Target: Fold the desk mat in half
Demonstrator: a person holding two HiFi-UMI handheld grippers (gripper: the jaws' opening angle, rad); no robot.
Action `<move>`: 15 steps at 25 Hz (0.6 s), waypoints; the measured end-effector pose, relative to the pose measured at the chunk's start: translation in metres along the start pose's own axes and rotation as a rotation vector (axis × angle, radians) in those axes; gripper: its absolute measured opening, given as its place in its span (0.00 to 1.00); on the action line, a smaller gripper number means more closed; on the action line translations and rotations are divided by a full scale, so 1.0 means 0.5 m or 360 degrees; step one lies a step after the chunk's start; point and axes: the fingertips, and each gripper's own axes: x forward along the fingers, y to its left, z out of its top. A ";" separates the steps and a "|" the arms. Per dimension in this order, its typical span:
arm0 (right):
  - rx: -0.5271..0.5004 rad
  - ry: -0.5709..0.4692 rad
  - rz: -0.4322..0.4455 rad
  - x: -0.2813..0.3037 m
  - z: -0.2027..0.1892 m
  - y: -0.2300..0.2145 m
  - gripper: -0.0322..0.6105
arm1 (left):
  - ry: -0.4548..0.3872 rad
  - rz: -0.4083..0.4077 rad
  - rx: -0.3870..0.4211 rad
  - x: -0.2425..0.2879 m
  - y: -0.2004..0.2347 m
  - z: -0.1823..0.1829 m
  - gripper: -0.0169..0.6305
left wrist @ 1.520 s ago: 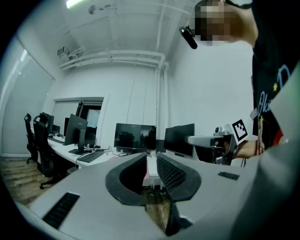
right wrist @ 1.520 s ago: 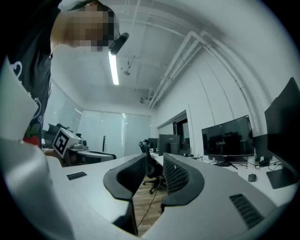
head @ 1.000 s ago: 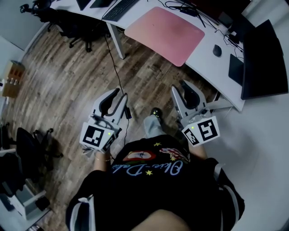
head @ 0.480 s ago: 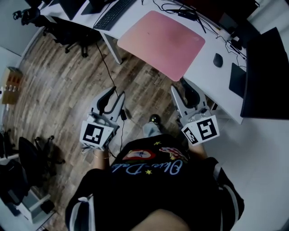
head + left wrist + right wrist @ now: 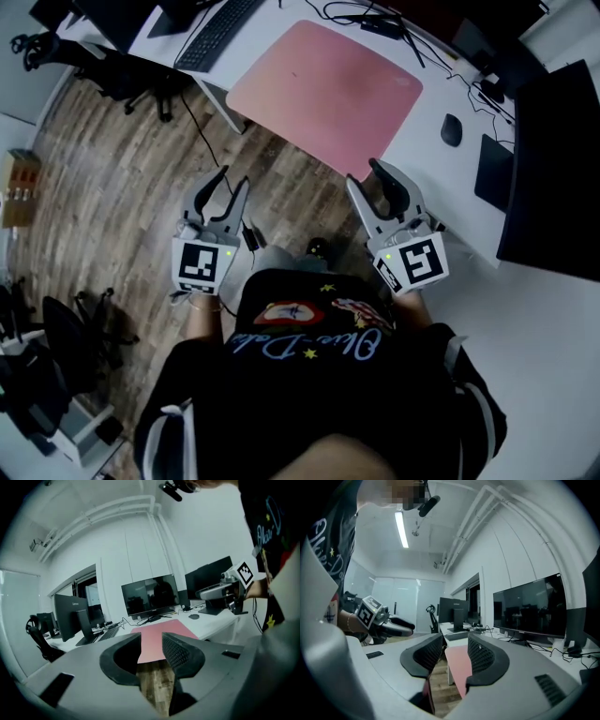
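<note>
Pink rectangular desk mat (image 5: 323, 89) flat on white desk (image 5: 424, 141), twelve o'clock of both grippers. Left gripper (image 5: 234, 178) and right gripper (image 5: 364, 173): jaws part-open, lately widening, nothing held.

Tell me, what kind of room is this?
Most likely an office or lab workroom: a long white desk carries several monitors, a keyboard and a pink desk mat, and an office chair stands on the wood-look floor.
</note>
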 end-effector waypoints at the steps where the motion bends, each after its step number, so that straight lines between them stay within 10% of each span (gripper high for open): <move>1: -0.0006 0.0026 -0.0007 0.006 -0.010 -0.002 0.26 | 0.0013 -0.0007 0.0039 0.012 0.006 -0.006 0.20; 15: -0.0165 0.0530 -0.0292 0.137 -0.160 -0.040 0.32 | 0.0246 -0.0295 0.0440 0.238 0.107 -0.149 0.36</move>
